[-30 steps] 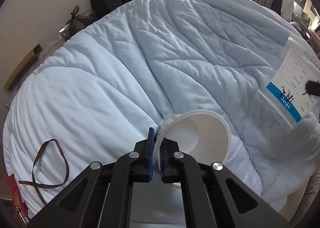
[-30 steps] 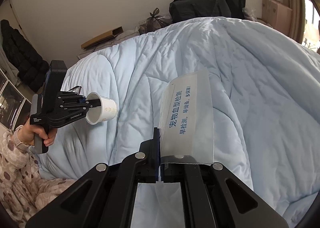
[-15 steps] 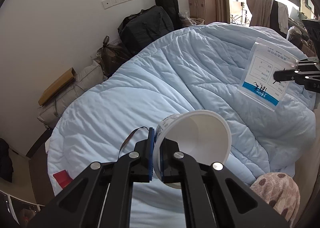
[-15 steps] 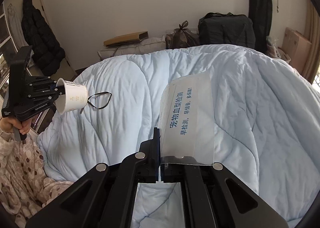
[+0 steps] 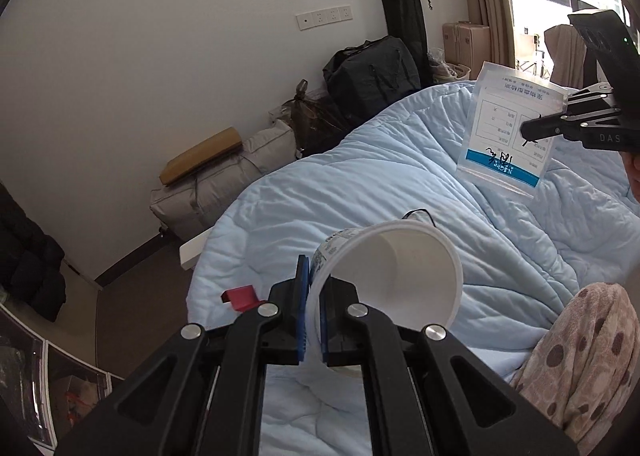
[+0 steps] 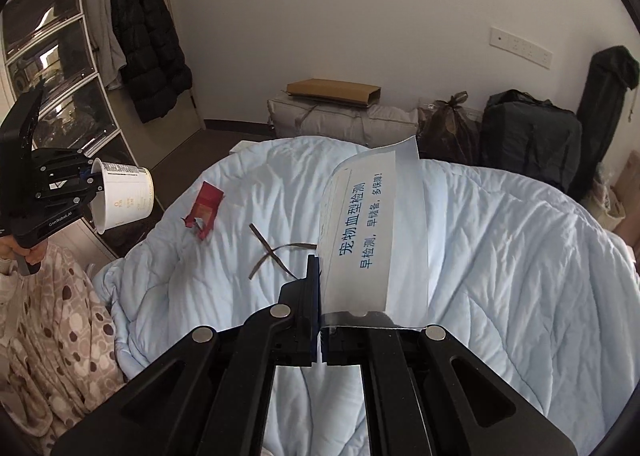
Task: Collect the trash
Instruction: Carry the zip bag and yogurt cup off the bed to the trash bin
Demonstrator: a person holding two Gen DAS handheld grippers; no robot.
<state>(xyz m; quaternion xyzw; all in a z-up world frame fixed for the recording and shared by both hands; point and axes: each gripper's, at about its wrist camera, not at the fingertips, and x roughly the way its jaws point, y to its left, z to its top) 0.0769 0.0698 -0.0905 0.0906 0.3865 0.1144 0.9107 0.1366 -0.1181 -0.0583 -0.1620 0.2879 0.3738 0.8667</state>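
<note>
Both grippers have swung further left since earlier, bringing a red torn carton (image 6: 205, 211) on the pale blue quilted bed (image 6: 500, 256) into the right wrist view. Left gripper (image 5: 314, 310) clamps the white paper cup (image 5: 396, 276) rim; right gripper (image 6: 320, 320) pinches the clear printed plastic bag (image 6: 372, 240). Only the right view shows the brown ribbon (image 6: 276, 252) fully.

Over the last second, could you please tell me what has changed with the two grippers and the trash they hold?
Both grippers have lifted up and back from the quilt, so the room wall and floor now show. The left gripper carried the paper cup out beyond the bed's edge; the right gripper raised the plastic bag. Both grips are unchanged. The brown ribbon and red wrapper still lie on the quilt.
</note>
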